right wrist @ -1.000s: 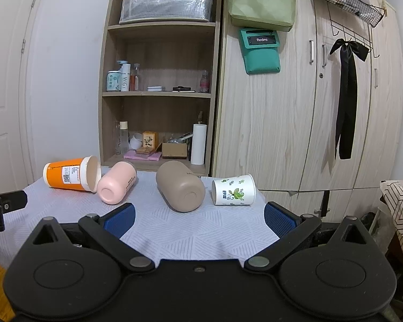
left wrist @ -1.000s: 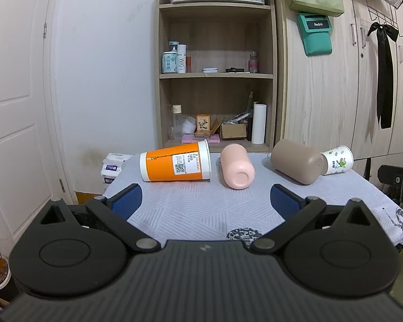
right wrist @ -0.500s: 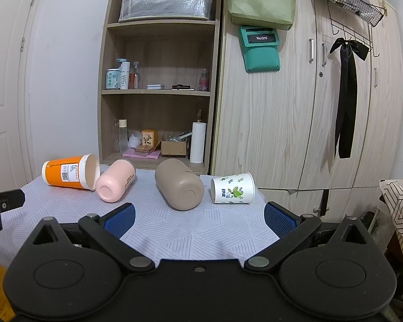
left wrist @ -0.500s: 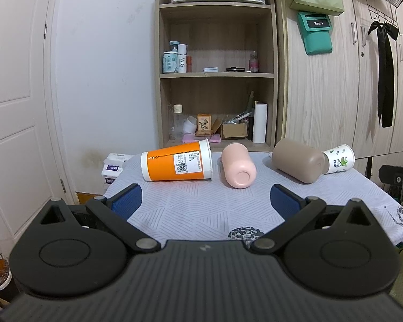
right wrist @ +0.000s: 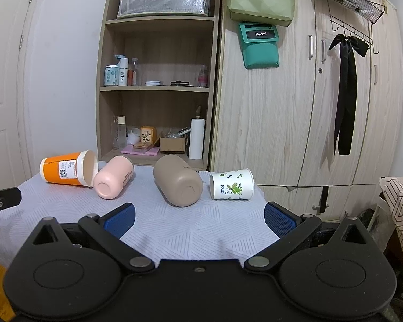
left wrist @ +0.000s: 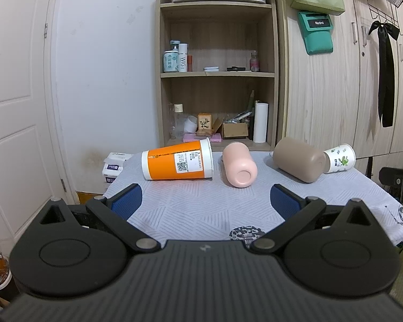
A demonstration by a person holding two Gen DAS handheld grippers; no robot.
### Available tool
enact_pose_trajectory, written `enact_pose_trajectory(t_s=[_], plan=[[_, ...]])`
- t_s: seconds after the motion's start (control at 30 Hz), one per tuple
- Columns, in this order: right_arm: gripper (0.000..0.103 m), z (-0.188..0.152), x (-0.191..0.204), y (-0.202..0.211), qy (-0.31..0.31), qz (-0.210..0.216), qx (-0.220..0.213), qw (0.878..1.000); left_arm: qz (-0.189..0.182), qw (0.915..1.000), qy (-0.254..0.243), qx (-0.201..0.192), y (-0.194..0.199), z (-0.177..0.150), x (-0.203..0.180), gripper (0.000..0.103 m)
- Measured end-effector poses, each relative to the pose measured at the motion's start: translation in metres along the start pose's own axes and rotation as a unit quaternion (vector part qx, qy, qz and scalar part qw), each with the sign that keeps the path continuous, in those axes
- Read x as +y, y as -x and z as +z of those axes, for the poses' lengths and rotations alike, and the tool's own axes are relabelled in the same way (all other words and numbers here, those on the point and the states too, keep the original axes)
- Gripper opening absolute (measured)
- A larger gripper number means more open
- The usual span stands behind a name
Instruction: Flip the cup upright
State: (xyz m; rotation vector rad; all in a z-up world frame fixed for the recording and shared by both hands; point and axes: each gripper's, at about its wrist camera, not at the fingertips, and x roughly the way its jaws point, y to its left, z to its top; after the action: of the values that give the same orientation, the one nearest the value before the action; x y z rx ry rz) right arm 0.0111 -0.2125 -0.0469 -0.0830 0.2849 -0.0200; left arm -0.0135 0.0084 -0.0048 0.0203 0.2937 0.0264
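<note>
Brown cup (left wrist: 298, 163) half hiding white floral cup (left wrist: 340, 158), both grippers' fingers (left wrist: 126, 203) spread, holding nothing

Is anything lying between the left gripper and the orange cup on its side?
Nothing visible does. The left gripper is open, with only bare tablecloth between it and the orange cup. The pink cup lies to the orange cup's right, apart from it and outside that path.

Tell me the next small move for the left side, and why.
Probably ease the left hand-held gripper forward toward the orange cup. It lies on its side on the table, the nearest cup on that side, and the jaws are open and empty, short of it.
</note>
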Motion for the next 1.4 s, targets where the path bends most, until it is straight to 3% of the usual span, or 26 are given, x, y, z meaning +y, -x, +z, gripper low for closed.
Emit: enact_pose_trajectory(t_s=[0.67,0.8,0.93,1.17,1.4], plan=[[0.103,-0.001,0.000,-0.001,0.005,0.003,0.003,1.000,-0.003,1.0000,0.000,0.004,0.000,0.004,-0.001,0.103],[0.103,-0.001,0.002,-0.004,0.023,0.012,-0.002,1.000,-0.017,0.9996,0.002,0.024,-0.007,0.010,-0.004,0.103],[0.103,0.002,0.003,-0.015,0.056,0.023,-0.008,0.998,-0.044,0.9966,0.023,0.066,-0.030,0.022,-0.008,0.103],[0.103,0.017,-0.002,-0.056,0.091,0.098,-0.021,0.991,-0.090,0.9854,0.064,0.130,-0.089,0.039,-0.022,0.103],[0.103,0.039,-0.001,-0.123,0.124,0.141,0.015,0.982,-0.105,0.9777,0.096,0.154,-0.142,0.050,-0.036,0.101]])
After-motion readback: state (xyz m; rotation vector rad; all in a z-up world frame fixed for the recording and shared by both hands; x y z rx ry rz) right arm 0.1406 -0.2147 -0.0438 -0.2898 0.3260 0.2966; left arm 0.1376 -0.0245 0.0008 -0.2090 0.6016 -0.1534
